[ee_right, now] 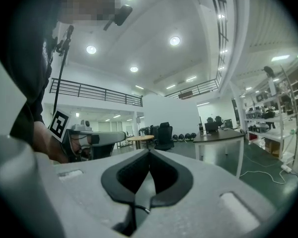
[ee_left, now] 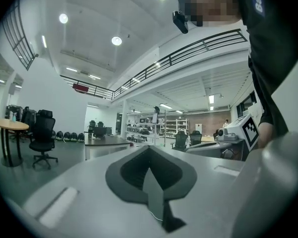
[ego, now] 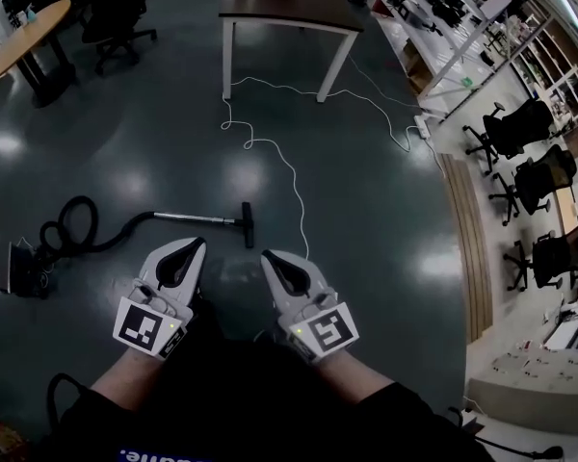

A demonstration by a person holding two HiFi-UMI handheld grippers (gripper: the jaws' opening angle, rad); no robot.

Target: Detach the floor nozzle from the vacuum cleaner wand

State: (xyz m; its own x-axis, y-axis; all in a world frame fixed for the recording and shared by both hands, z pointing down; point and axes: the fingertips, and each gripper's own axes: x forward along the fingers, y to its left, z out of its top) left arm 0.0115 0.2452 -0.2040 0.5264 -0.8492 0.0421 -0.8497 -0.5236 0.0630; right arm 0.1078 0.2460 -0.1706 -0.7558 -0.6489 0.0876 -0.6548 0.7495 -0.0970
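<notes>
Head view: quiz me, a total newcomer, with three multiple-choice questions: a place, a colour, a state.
1. Where does the black T-shaped floor nozzle lie?
A) on the dark-topped table
B) on the dark glossy floor
C) on an office chair

2. What colour is the thin cable snaking over that floor?
A) red
B) white
C) yellow

3. How do the left gripper and right gripper stand?
A) wide open
B) shut on the nozzle
C) shut, empty

Answers:
1 B: floor shows all round it.
2 B: it reads white against the dark floor.
3 C: each gripper view shows jaws together, nothing between.
</notes>
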